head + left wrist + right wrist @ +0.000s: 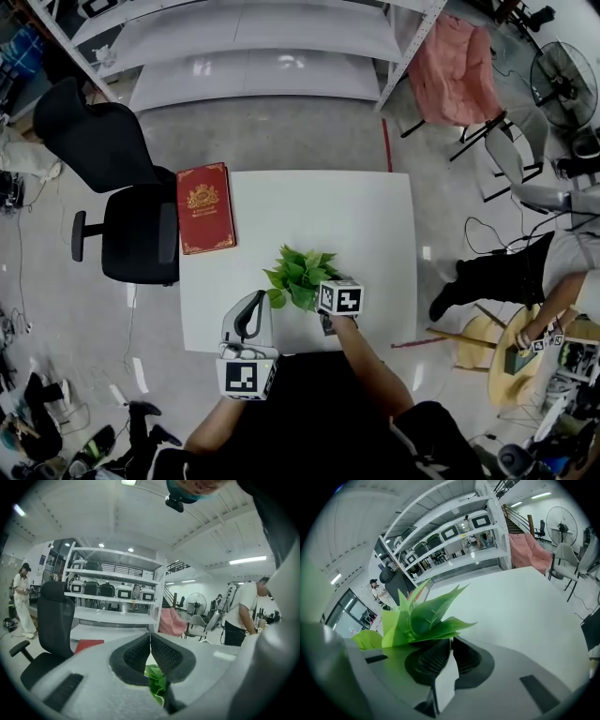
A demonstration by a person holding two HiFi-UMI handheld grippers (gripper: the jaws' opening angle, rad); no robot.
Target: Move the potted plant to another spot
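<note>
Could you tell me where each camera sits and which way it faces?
Left gripper view: on the left gripper, facing across the table toward shelving; shut, empty jaws show.
Right gripper view: on the right gripper, facing over the potted plant toward shelving; jaws clamp its pot.
Head view: on the person's head, facing steeply down at the table; both grippers, forearms show.
All share the potted plant.

The potted plant (pixel 300 275) is a small bunch of bright green, pointed leaves that spread outward and hide most of its pot from above. It stands upright on the white desk (pixel 366 216), close to the near edge and about midway along it. The right gripper (pixel 450 644) has its jaws pressed on the thin white wall of the pot (pixel 444 684), just under the leaves.
</note>
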